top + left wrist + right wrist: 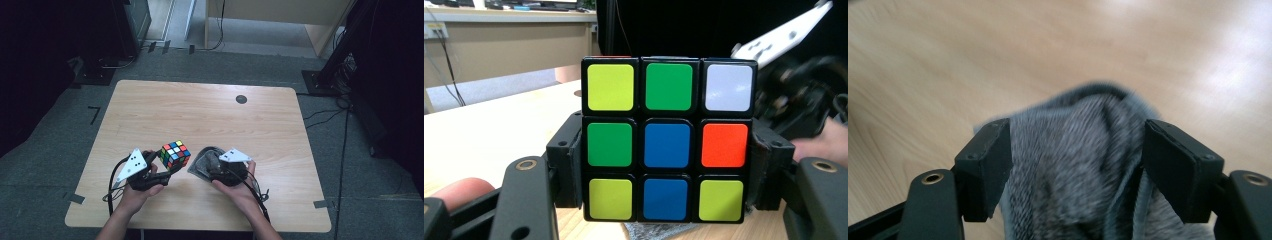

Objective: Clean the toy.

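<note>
- L gripper: jaws clamped on the puzzle cube, one pad on each side of its middle layer; cube lifted off the table.
- L gripper view: cube sits square between the jaws, w/ 9 stickers facing the cam. Top row yellow-green, green, white; mid row green, blue, orange; bottom row yellow-green, blue, yellow-green.
- Person's thumb tip shows at that view's lower left, beside the L gripper body.
- R gripper: jaws apart, about mid-width, pointing down over the grey cloth.
- R gripper view: cloth lies bunched between the jaws. Left pad looks to touch the fabric edge; can't tell if the right pad touches, and the pic is blurred. No firm pinch seen, so reads as open around the cloth.
- Cloth rests on the table, just right of the cube and below its level; a bit of the cloth also shows under the cube in the L gripper view.
- R gripper is near the L gripper, just past the cube's right side.
</note>
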Available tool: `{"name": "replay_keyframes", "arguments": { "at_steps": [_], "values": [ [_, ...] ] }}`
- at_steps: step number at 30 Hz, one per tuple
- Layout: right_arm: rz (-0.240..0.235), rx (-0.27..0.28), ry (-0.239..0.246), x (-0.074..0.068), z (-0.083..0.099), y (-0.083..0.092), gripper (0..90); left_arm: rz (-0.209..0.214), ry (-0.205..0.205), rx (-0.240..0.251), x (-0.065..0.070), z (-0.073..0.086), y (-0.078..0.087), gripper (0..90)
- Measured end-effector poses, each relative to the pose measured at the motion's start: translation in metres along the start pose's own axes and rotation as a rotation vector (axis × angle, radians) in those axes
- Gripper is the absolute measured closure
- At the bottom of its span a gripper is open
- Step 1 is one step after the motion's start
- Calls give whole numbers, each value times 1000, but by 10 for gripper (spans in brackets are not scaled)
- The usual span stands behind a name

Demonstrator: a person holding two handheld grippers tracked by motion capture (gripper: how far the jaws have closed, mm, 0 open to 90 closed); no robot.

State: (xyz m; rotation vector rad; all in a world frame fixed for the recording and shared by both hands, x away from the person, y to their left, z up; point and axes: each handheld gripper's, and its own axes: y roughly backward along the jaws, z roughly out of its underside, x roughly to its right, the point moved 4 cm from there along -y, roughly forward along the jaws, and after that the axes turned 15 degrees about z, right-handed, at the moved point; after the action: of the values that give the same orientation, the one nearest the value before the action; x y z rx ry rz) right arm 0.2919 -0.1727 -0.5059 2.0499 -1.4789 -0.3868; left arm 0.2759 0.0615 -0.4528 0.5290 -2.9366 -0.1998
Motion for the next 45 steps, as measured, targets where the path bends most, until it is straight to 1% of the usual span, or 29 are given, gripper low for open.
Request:
{"name": "replay_keyframes", "arguments": {
  "at_steps": [2, 5, 9, 10, 11, 12, 15, 18, 21, 23, 24, 25, 27, 28, 29, 30, 31, 33, 35, 37, 39, 40, 42, 44, 45],
  "values": [
    [12, -44, 16, -6, 7, -8, 286, 1, -1, -1, 0, 0, 0, 339],
    [47, -82, 43, -9, 15, -16, 292, 1, 2, -2, 0, 0, 0, 339],
    [76, -108, 50, -7, 19, -21, 314, 4, 4, -2, 0, 1, -1, 339],
    [82, -115, 59, -7, 21, -22, 319, 4, 3, -3, 1, 1, -1, 339],
    [96, -123, 81, -8, 23, -24, 322, 6, 3, -5, 1, 1, -2, 339],
    [102, -120, 94, -8, 24, -25, 324, 8, 1, -8, 1, 1, -2, 339],
    [105, -118, 100, -9, 24, -25, 350, 10, 2, -8, 2, 1, -3, 339],
    [108, -104, 96, -6, 24, -25, 452, 11, 1, -13, 2, 2, -4, 339],
    [109, -84, 84, 1, 25, -25, 612, 13, 2, -15, 3, 2, -5, 339],
    [101, -74, 77, 7, 26, -26, 690, 15, 2, -16, 3, 3, -5, 339],
    [97, -59, 76, 9, 27, -26, 723, 17, 1, -18, 3, 3, -6, 339],
    [92, -43, 86, 9, 28, -25, 743, 18, -1, -19, 4, 3, -6, 339],
    [84, -37, 79, 10, 28, -24, 772, 22, -1, -19, 4, 3, -6, 339],
    [68, -37, 64, 10, 27, -23, 775, 24, -1, -19, 4, 3, -6, 339],
    [22, -20, 28, 11, 24, -20, 777, 26, -2, -19, 4, 3, -6, 339],
    [-43, 17, -19, 11, 20, -16, 778, 30, -2, -19, 5, 3, -6, 339],
    [-118, 83, -81, 12, 12, -8, 779, 34, -1, -18, 5, 3, -6, 339],
    [-190, 181, -140, 13, 1, 7, 780, 46, 0, -17, 5, 3, -6, 339],
    [-276, 258, -170, 14, -12, 22, 780, 60, -4, -20, 6, 3, -6, 339],
    [-357, 345, -218, 14, -21, 38, 780, 72, -7, -21, 7, 4, -8, 339],
    [-408, 379, -233, 11, -25, 46, 780, 83, -12, -23, 10, 4, -9, 339],
    [-430, 387, -226, 8, -27, 48, 780, 90, -15, -24, 11, 4, -10, 339],
    [-464, 371, -191, 0, -25, 47, 780, 98, -18, -23, 13, 4, -11, 339],
    [-461, 347, -162, -7, -21, 42, 780, 104, -17, -17, 13, 4, -11, 339],
    [-465, 326, -156, -10, -19, 39, 780, 109, -16, -12, 13, 3, -11, 339]
  ]
}}
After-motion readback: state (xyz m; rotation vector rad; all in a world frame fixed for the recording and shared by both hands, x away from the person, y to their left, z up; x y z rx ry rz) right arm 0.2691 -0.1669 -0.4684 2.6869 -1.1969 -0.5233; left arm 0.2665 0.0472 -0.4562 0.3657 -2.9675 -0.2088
